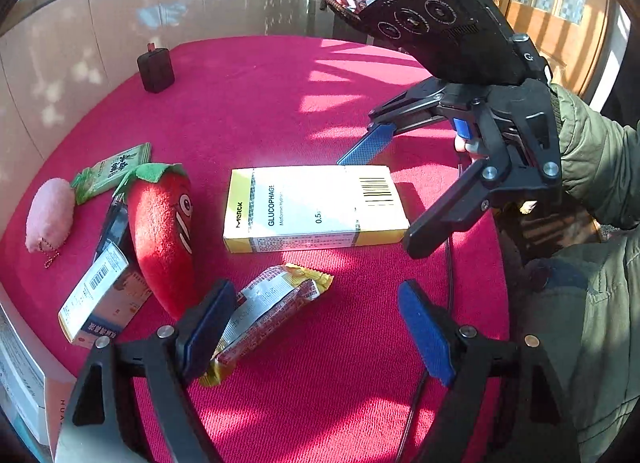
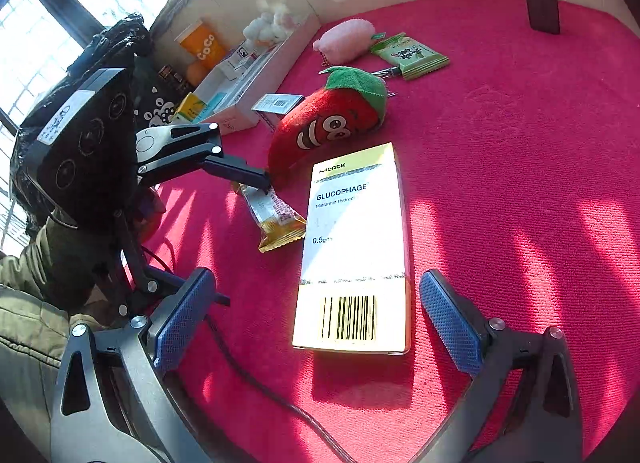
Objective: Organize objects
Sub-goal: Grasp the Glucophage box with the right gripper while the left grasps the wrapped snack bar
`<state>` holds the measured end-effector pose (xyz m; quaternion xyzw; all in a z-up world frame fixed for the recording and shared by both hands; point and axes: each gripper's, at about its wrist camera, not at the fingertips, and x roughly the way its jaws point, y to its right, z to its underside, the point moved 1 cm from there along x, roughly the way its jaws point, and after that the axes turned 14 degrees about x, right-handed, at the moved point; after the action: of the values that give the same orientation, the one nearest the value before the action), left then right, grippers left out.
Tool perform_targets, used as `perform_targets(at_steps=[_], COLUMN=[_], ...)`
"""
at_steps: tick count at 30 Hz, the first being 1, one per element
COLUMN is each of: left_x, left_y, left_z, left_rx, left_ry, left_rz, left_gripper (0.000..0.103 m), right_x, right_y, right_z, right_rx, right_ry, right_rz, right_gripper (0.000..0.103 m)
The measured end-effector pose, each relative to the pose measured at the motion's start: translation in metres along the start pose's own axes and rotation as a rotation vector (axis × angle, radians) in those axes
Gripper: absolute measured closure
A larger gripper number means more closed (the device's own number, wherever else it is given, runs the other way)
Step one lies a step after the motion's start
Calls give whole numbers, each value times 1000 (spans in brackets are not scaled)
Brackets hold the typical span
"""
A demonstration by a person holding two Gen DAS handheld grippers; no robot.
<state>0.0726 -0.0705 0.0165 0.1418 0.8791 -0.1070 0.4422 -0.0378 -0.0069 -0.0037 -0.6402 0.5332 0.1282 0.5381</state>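
left gripper (image 1: 316, 327): jaws wide apart, one pad beside the snack bar (image 1: 268, 311), holding nothing
right gripper (image 2: 316, 327): jaws spread, straddling the barcode end of the Glucophage box (image 2: 356, 247)
box: flat on red cloth (image 2: 520, 183)
strawberry plush (image 1: 164, 231): just beyond snack bar

Cloth (image 1: 280, 103) crimson; box (image 1: 312, 207) yellow-white, black barcode; plush (image 1: 164, 223) red, green-leafed; fingers (image 2: 448, 319) blue.

Both grippers are black angular frames with silver screws and blue textured pads: the left gripper (image 1: 316, 327), the right gripper (image 2: 316, 327). Each carries a black block with three round lenses — the left's bears a white label. Olive-green padded sleeves (image 1: 592, 167); a black cable (image 2: 256, 379) trails.
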Motion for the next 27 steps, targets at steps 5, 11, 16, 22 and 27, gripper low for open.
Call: perform_targets(at_steps=[5, 11, 16, 22, 27], left_x=[-12, -25, 7, 20, 12], left_y=[9, 3, -5, -4, -4], left_z=[13, 28, 10, 5, 12], left_rx=[-69, -146, -3, 92, -37], left_ry=[21, 55, -40, -127, -82], left_rz=[-116, -204, -112, -7, -80], left_gripper=[19, 19, 19, 26, 46], right_x=[16, 28, 18, 19, 33], right_y=[-16, -23, -20, -24, -30], right_z=[-15, -16, 3, 8, -6], right_rx=[-123, -232, -215, -159, -214], right_ry=[1, -48, 18, 114, 86], right_rz=[154, 250, 329, 392, 420], right_gripper=[0, 1, 25, 25, 25])
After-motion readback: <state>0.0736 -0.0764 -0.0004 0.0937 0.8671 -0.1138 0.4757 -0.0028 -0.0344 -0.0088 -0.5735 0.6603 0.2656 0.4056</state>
